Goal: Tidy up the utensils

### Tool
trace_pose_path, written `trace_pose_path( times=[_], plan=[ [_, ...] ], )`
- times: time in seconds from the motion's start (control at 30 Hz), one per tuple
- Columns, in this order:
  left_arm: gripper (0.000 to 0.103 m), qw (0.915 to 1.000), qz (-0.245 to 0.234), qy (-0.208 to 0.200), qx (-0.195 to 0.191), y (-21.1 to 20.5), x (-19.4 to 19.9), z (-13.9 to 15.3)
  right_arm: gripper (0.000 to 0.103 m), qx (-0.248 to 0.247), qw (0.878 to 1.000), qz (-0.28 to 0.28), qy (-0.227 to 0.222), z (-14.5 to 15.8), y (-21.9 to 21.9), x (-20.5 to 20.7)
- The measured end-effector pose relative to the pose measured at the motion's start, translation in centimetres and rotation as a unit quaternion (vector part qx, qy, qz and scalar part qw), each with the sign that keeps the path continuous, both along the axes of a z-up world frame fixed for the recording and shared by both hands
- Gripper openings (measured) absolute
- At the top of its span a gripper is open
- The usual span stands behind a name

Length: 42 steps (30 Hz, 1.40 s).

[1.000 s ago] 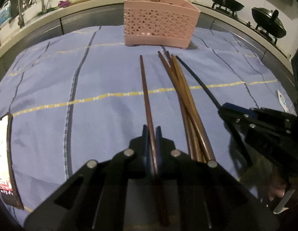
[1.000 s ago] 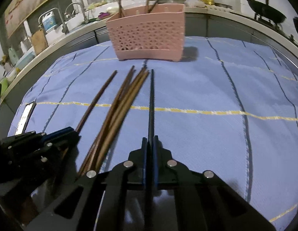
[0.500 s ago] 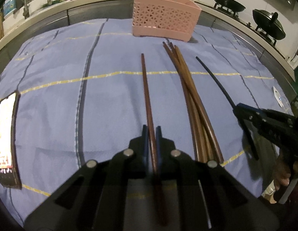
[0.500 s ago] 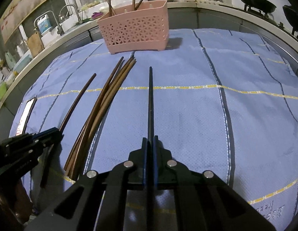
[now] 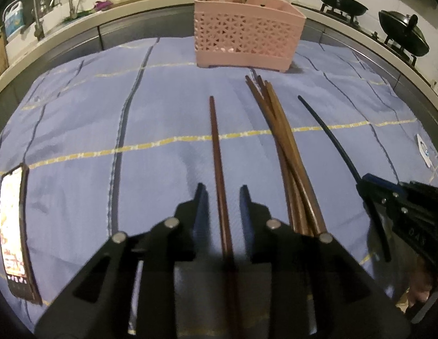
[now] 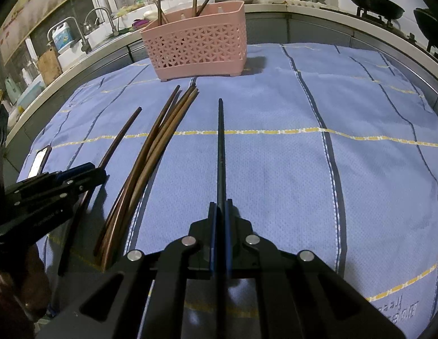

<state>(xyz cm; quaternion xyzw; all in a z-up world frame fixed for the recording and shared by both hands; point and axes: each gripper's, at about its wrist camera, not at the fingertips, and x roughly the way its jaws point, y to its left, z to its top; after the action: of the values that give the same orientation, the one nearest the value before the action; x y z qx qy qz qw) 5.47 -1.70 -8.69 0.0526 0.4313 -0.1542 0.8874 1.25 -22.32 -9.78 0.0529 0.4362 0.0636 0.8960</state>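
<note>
My left gripper (image 5: pixel 221 195) is open, its jaws apart on either side of a dark brown chopstick (image 5: pixel 216 147) that lies on the blue cloth (image 5: pixel 77 130). My right gripper (image 6: pixel 220 207) is shut on a black chopstick (image 6: pixel 221 141) that points toward the pink basket (image 6: pixel 196 42). A bundle of several brown chopsticks (image 5: pixel 284 144) lies between the two; it also shows in the right wrist view (image 6: pixel 154 152). The pink basket (image 5: pixel 247 39) stands at the far side and holds a few upright chopsticks.
A phone (image 5: pixel 12 231) lies at the cloth's left edge. A white tag (image 5: pixel 424 149) lies at the right edge. Behind the table are a counter with a sink and taps (image 5: pixel 38 22) and a stove with woks (image 5: pixel 402 34).
My left gripper has opened and let go of the brown chopstick, which now lies between its jaws. Both grippers have drawn back from the basket. The right gripper stays shut on the black chopstick.
</note>
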Motion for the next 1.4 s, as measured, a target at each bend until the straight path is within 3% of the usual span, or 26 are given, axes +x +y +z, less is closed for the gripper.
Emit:
trace_pose_path(
  times=[1.07, 1.4],
  plan=[
    [0.03, 0.9999, -0.01, -0.014, -0.002, 0.0, -0.3, -0.3, 0.006, -0.006, 1.0, 0.022, 0.002, 0.4, 1.1, 5.3],
    [0.031, 0.9998, -0.01, -0.018, 0.003, -0.1, -0.4, -0.3, 0.006, -0.012, 1.0, 0.026, -0.013, 0.2, 1.2, 4.9]
  ],
)
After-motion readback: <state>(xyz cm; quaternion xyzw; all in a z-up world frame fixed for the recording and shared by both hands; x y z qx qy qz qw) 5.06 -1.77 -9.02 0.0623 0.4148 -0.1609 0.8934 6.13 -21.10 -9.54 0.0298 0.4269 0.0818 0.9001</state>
